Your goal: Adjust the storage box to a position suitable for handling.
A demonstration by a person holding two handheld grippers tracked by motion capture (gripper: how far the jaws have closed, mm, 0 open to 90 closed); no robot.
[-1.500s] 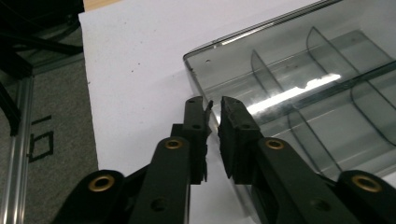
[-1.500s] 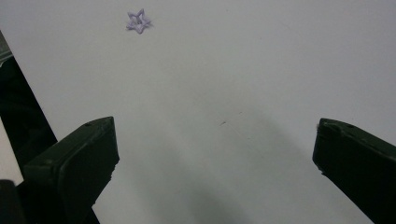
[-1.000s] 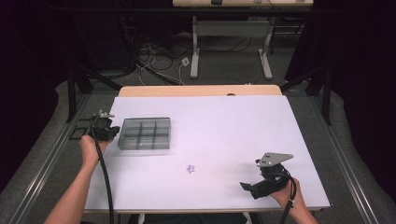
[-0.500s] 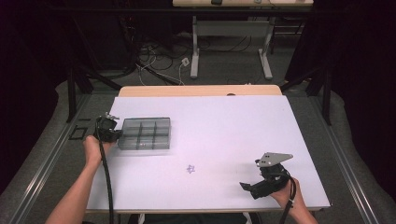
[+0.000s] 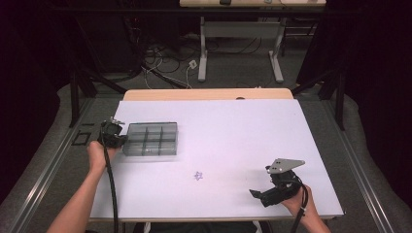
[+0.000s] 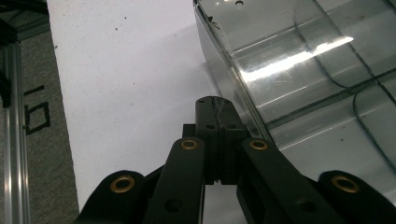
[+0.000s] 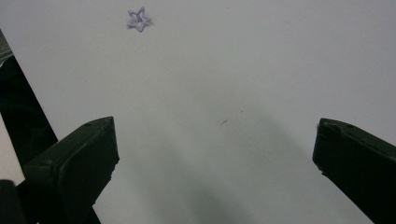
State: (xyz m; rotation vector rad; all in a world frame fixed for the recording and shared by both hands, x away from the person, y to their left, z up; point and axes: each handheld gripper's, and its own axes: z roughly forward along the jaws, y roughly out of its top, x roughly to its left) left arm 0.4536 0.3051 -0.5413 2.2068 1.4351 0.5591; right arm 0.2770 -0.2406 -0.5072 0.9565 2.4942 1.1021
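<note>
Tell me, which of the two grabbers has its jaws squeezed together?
The left gripper, beside the clear compartment box. Its two black jaws are pressed flat together, while the right gripper holds its jaws wide apart over the white table.

Left hand-held gripper [image 6: 215,108] closed, right hand-held gripper [image 7: 215,154] agape

Black claws [image 6: 219,107], brass-ringed pivots, black cables

The box [image 6: 303,70] runs off the top and right edges beyond the left claw [image 6: 215,105]; whether they touch is unclear. The star [image 5: 198,175] is too small to make out.
</note>
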